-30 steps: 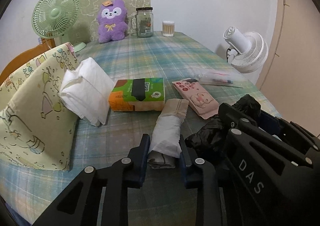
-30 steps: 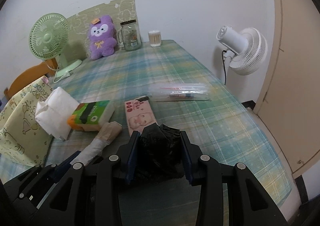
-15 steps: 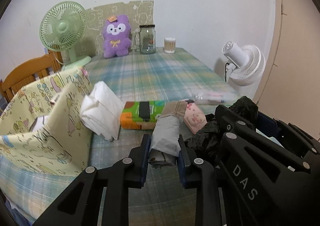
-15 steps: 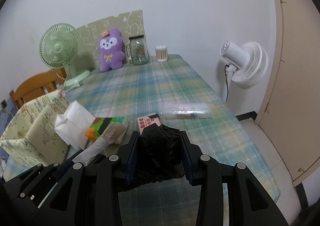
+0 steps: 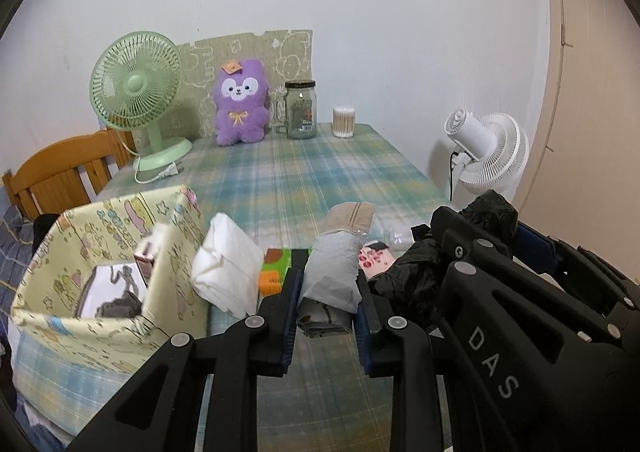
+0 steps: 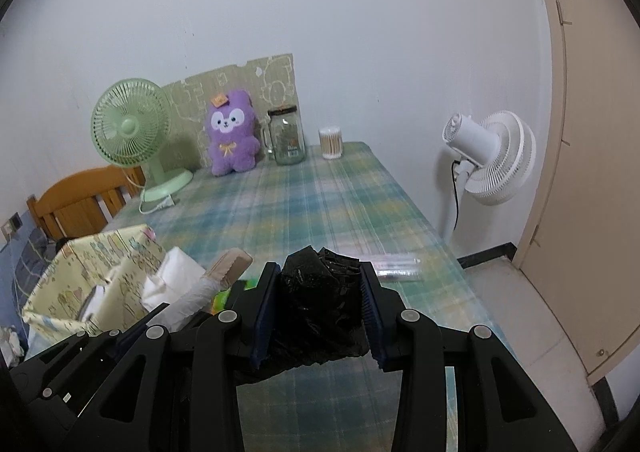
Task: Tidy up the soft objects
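My left gripper (image 5: 326, 284) is shut on a rolled white and beige pack (image 5: 334, 264) and holds it above the plaid table. My right gripper (image 6: 318, 292) is shut on a crumpled black plastic bag (image 6: 320, 308), also lifted; the bag shows in the left wrist view (image 5: 416, 276) too. A yellow cartoon-print fabric bin (image 5: 108, 264) stands open at the left with items inside. A white folded tissue bundle (image 5: 228, 264) leans beside it. An orange-green tissue pack (image 5: 276, 268) and a pink pouch (image 5: 376, 258) lie on the table behind the grippers.
A purple plush (image 5: 240, 108), a green desk fan (image 5: 138, 92), a glass jar (image 5: 301, 110) and a cotton swab cup (image 5: 344, 122) stand at the table's far edge. A clear tube pack (image 6: 394, 266) lies right. A white floor fan (image 6: 488, 156) and a wooden chair (image 5: 60, 172) flank the table.
Both grippers have risen with their loads and tilted up, so the table objects sit lower and farther. The bin's open inside has come into view.
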Demonstrator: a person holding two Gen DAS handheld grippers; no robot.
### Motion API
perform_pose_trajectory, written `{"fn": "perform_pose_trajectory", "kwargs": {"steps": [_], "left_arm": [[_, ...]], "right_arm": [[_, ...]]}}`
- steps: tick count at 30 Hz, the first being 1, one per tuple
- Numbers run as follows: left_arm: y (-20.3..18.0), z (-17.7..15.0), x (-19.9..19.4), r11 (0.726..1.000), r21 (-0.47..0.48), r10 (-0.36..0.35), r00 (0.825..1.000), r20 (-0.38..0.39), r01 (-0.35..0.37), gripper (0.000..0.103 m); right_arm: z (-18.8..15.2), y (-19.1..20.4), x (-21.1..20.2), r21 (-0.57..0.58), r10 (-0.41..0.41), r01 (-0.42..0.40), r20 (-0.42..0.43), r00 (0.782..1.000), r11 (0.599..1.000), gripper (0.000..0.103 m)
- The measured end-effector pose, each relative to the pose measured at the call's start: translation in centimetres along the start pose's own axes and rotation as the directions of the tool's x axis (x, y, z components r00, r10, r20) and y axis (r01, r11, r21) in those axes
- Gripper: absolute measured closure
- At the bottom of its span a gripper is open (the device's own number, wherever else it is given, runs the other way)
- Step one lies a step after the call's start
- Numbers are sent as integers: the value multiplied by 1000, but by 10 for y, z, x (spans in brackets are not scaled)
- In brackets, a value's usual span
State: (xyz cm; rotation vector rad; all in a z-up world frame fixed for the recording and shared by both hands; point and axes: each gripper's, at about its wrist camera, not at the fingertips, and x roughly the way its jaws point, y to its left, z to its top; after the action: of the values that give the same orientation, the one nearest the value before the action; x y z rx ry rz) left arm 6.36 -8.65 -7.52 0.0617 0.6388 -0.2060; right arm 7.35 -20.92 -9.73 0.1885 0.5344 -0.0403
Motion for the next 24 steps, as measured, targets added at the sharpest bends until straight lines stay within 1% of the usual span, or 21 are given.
{"fn": "perform_pose_trajectory", "kwargs": {"steps": [6,16,24], "left_arm": [[1,12,-12,1000,2,11,1000,28,-11,79],[1,31,-24,1000,10,4,998,59,-4,79],[8,44,-31,1000,12,6,997,82,-7,79]], "right_arm": [[13,3,-9,1,11,-11,25,1000,1000,60],[35,6,-22,-3,3,-3,62,998,1000,60],[51,16,-24,-14,8,-7,73,997,1000,60]]}}
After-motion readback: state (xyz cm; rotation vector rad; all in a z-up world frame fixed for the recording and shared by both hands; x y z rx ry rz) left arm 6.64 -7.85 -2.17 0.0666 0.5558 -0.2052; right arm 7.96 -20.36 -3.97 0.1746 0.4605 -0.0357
